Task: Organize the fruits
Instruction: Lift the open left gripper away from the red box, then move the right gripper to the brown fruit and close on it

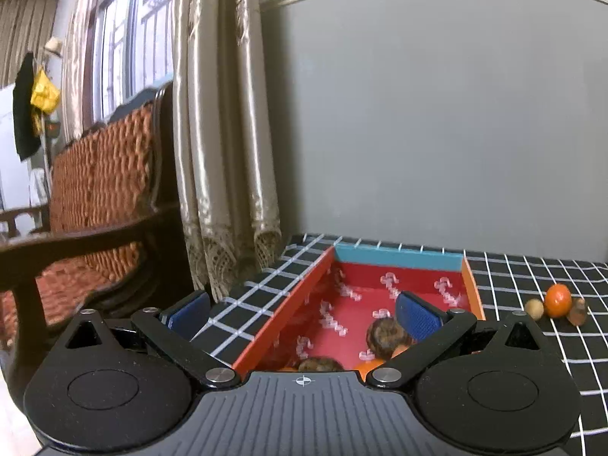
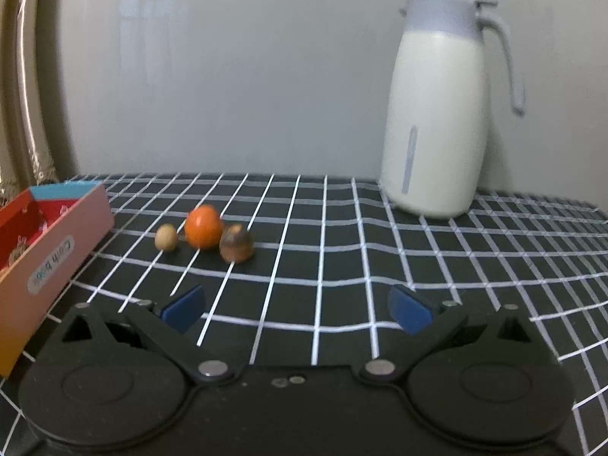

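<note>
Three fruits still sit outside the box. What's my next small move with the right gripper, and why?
Probably ease the open right gripper forward-left toward the brown fruit: it is the nearest of the three, beside the orange one, and all lie outside the box.

In the left wrist view, the near end of the red box (image 1: 399,262) is hidden behind the left hand-held gripper (image 1: 304,313), whose body also covers most of a brown fruit (image 1: 317,364) and an orange fruit (image 1: 370,365) at the bottom of the box. Another brown fruit (image 1: 385,336) is partly hidden by the blue pad (image 1: 416,319). In the right wrist view, the box (image 2: 57,250) is cut off by the left edge. The label on its side is blurred and cannot be read. The brownish fruit (image 2: 236,244) on the worktop (image 2: 380,250) is too blurred to name, as is the small tan one (image 2: 166,237).
</note>
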Available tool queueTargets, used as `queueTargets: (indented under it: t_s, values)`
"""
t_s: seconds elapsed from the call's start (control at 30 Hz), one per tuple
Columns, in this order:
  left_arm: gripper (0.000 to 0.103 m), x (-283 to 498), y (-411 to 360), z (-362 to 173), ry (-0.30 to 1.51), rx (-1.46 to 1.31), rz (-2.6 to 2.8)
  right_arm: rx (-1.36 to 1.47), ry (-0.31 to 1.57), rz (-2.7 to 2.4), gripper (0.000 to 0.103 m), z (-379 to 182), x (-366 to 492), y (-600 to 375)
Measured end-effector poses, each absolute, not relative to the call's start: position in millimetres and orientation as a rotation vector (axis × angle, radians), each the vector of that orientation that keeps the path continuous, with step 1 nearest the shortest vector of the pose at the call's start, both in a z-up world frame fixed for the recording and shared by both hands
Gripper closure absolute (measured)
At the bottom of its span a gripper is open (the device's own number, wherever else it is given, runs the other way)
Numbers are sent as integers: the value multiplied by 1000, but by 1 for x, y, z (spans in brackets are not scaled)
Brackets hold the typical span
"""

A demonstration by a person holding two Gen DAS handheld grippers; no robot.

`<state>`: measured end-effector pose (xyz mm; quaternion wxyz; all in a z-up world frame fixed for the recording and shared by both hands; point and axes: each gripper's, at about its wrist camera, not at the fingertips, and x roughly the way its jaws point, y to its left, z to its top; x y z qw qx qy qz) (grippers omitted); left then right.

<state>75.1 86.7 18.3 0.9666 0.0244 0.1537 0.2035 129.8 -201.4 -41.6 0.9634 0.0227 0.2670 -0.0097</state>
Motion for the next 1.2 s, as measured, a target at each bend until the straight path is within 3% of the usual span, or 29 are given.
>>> queueTargets:
  t_s: [0.5, 0.57, 0.67, 0.83, 0.97, 1.2]
  values:
    - [0, 98, 98, 13, 324, 33, 397, -35, 488, -17, 6, -38, 143, -184]
    - [0, 102, 103, 12, 331, 16, 408, -34, 490, -5, 19, -37, 148, -181]
    - [0, 107, 109, 12, 330, -1, 427, -48, 503, 1, 29, -38, 160, -173]
    - [0, 108, 125, 14, 319, -44, 477, -58, 538, -5, 29, -45, 177, -164]
    - [0, 110, 138, 11, 336, -72, 493, -50, 557, 12, 42, -48, 188, -159]
    - [0, 110, 151, 10, 341, -73, 508, -30, 576, 11, 48, -53, 203, -157]
